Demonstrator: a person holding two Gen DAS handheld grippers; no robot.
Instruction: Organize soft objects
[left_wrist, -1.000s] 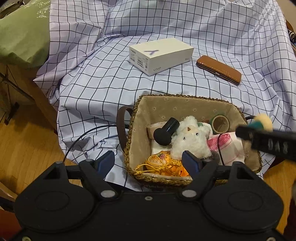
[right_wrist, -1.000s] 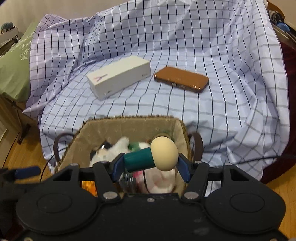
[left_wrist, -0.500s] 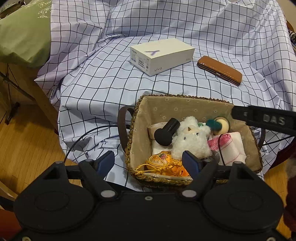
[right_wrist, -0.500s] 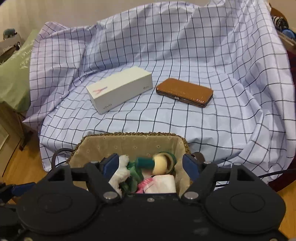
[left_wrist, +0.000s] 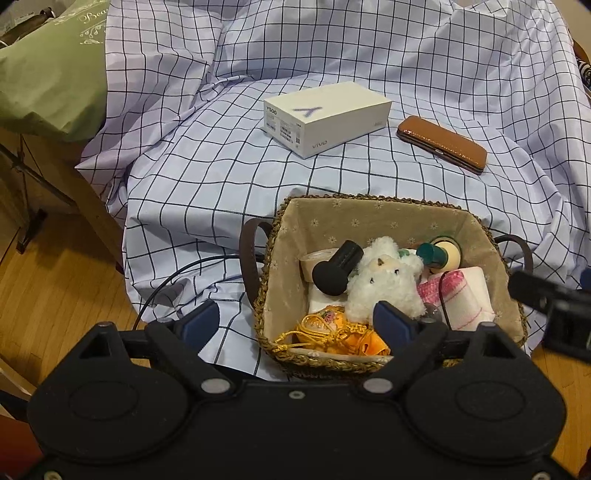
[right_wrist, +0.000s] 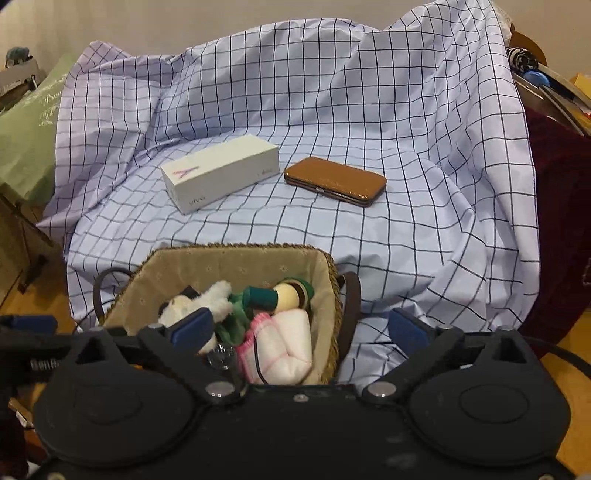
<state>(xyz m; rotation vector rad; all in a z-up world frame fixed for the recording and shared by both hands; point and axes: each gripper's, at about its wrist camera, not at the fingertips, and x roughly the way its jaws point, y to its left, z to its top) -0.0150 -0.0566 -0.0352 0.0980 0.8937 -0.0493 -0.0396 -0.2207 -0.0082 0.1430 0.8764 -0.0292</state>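
Woven basket (left_wrist: 476, 221): sat on checked cloth (left_wrist: 221, 177), holding plush (left_wrist: 384, 277), mallet (right_wrist: 280, 297), towel (right_wrist: 288, 339).
Right gripper (right_wrist: 301, 328): jaws just opened wide, empty.
Left gripper (left_wrist: 295, 321): jaws just opened, empty.

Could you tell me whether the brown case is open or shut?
Shut: the brown case lies flat on the checked cloth, halves together.

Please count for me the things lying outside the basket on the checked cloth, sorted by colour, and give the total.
White: 1, the phone box
Brown: 1, the flat leather case
Total: 2, both on the checked cloth beyond the basket
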